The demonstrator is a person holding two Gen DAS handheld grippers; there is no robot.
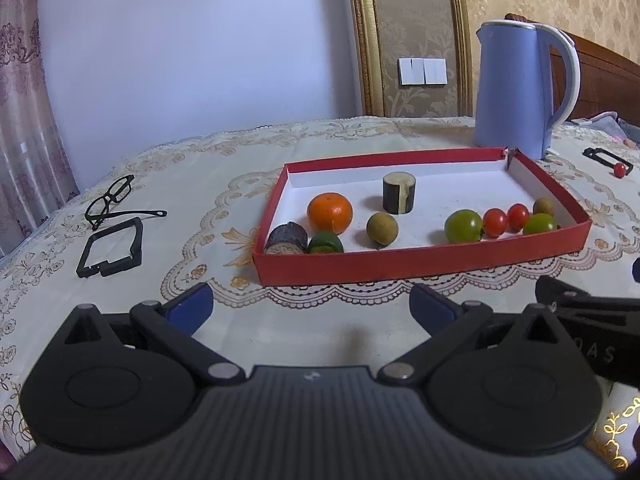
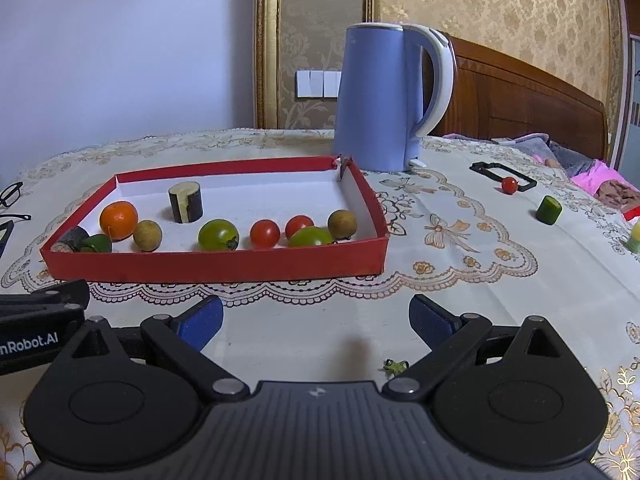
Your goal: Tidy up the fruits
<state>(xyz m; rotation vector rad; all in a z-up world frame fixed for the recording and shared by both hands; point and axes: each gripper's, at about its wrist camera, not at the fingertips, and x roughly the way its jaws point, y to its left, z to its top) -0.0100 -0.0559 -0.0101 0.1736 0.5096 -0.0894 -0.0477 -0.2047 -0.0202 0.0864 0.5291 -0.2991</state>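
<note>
I am holding my left gripper (image 1: 310, 306) and right gripper (image 2: 316, 316) spread wide over the embroidered tablecloth (image 2: 460, 280), gripping nothing. The red cardboard tray (image 2: 216, 266) is sitting just ahead, carrying one glossy orange (image 2: 118, 220), two green tomatoes (image 2: 218, 235), two red tomatoes (image 2: 265, 233) and two rough brown longans (image 2: 147, 235). One red cherry tomato (image 2: 509, 185) is lying well apart to the right.

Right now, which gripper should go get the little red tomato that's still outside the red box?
Probably the right gripper. The small red cherry tomato lies on the cloth right of the red cardboard tray, on that gripper's side. The left gripper faces the tray's left half, farther away. Both are open.
</note>
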